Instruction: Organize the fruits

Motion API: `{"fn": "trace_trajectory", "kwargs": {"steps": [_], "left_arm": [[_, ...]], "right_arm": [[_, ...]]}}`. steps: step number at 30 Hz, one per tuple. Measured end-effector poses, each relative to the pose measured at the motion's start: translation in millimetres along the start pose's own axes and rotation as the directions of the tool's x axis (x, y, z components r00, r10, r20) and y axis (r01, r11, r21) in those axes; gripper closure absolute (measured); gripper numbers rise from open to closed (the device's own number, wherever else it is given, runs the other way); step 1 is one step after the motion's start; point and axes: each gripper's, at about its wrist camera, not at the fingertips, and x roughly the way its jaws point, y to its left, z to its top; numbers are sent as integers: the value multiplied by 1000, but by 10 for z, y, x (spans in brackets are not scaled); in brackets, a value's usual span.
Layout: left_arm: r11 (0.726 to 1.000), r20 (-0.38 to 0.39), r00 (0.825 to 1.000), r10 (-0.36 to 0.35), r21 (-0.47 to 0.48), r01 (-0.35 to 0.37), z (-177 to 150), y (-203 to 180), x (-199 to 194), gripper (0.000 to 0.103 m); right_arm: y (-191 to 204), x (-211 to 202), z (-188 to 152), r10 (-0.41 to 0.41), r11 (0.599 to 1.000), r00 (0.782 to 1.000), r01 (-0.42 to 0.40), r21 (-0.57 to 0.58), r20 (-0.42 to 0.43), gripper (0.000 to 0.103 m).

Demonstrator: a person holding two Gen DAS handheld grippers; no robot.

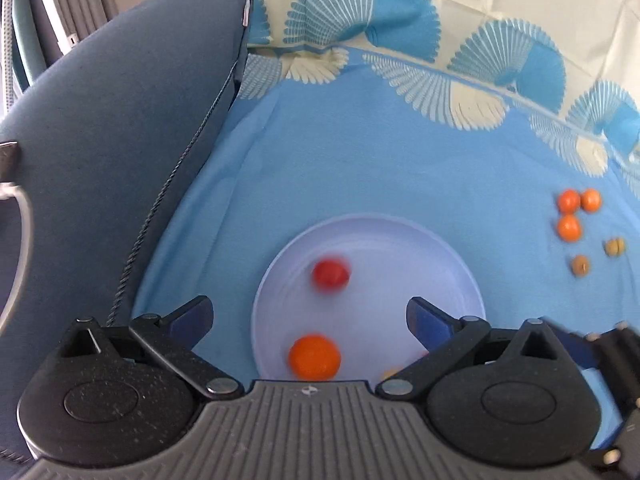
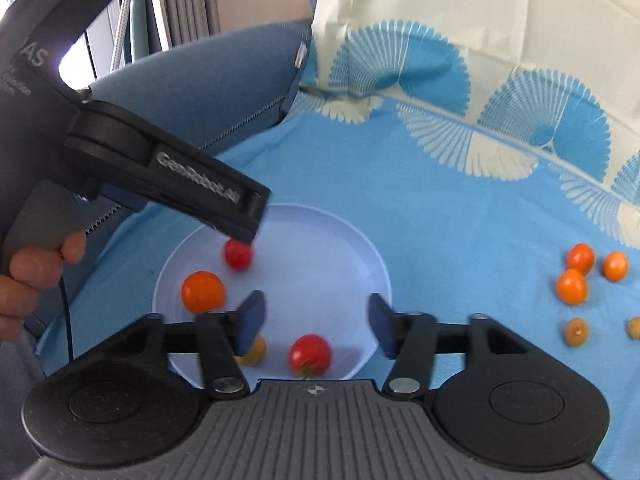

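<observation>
A pale blue plate (image 1: 432, 256) (image 2: 344, 240) lies on the blue cloth. On it are a small red tomato (image 1: 330, 275) (image 2: 238, 255), blurred, an orange fruit (image 1: 315, 357) (image 2: 202, 291), a larger red tomato (image 2: 310, 354) and a yellow fruit (image 2: 254, 354). My left gripper (image 1: 310, 316) is open over the plate's near left part; it shows from the side in the right wrist view (image 2: 244, 220), just above the small tomato. My right gripper (image 2: 316, 320) is open and empty over the plate's near edge. Three orange fruits (image 1: 574, 210) (image 2: 588, 274) and two yellow-brown ones (image 1: 596, 256) (image 2: 576, 331) lie on the cloth to the right.
A blue-grey cushion (image 1: 120, 140) (image 2: 200, 92) rises at the left. The cloth's cream and blue fan-patterned border (image 1: 440, 52) (image 2: 500, 100) runs along the back. A hand (image 2: 36, 276) holds the left gripper's handle.
</observation>
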Motion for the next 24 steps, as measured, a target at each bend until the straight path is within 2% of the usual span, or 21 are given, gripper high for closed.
{"fn": "trace_trajectory", "kwargs": {"steps": [4,8,10,14,24], "left_arm": [[999,-12,1000,22,-29,-23,-255,103,-299,0],[996,-49,998,43,-75,-46,-590,217,-608,0],[995,-49,997,55,-87,-59,-753,253,-780,0],[995,0,997,75,-73,-74,-986,251,-1097,0],[995,124,990,66,-80,-57,-1263,188,-1721,0]], "right_arm": [[29,-428,-108,3,999,1000,-2,54,-6,16],[140,-873,-261,-15,995,1000,14,100,5,6],[197,-1075,-320,-31,992,999,28,125,22,5],[291,-1408,-390,-56,990,996,46,132,74,3],[525,-1981,-501,-83,994,979,66,92,185,1]]}}
